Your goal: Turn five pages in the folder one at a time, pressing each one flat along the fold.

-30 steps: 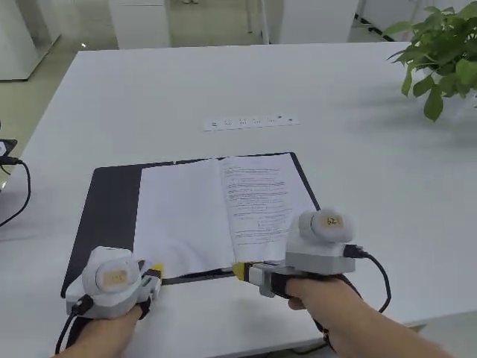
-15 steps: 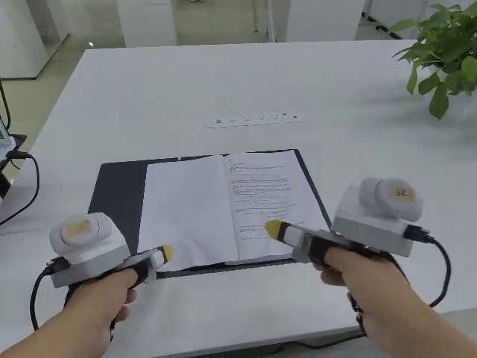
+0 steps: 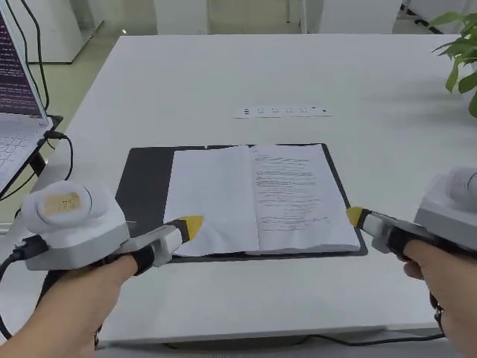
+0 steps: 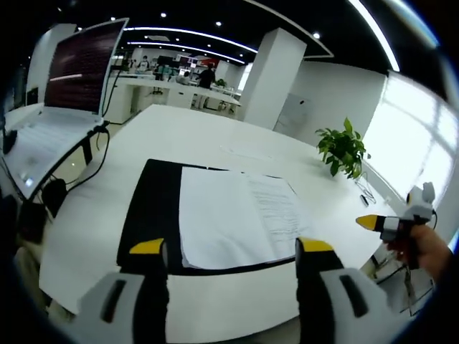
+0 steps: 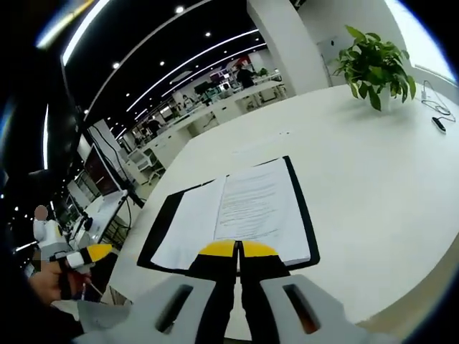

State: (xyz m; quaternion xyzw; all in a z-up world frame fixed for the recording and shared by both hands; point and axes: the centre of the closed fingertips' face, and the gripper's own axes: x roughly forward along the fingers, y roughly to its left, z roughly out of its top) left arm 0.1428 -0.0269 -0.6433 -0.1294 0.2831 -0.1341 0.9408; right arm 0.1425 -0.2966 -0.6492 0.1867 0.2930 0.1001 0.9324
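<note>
The black folder [image 3: 143,186] lies open on the white table, a blank page [image 3: 212,190] on its left and a printed page [image 3: 294,190] on its right, both lying flat. My left gripper [image 3: 188,225] hovers over the folder's near left corner; in its own view its jaws stand wide open [image 4: 231,246] with the folder [image 4: 150,208] beyond them. My right gripper [image 3: 356,217] is just off the folder's near right corner, apart from the paper. Its jaws are shut [image 5: 238,249] with nothing between them, pointing at the folder [image 5: 161,229].
A laptop [image 3: 15,112] with cables sits at the table's left edge. A white power strip [image 3: 282,111] lies behind the folder. A potted plant [image 3: 466,52] stands at the far right. The table's front edge runs close below both grippers.
Both grippers have drawn apart and lifted off the folder's front edge; the right one moved right, off the printed page. The head camera has shifted, bringing the laptop into view.
</note>
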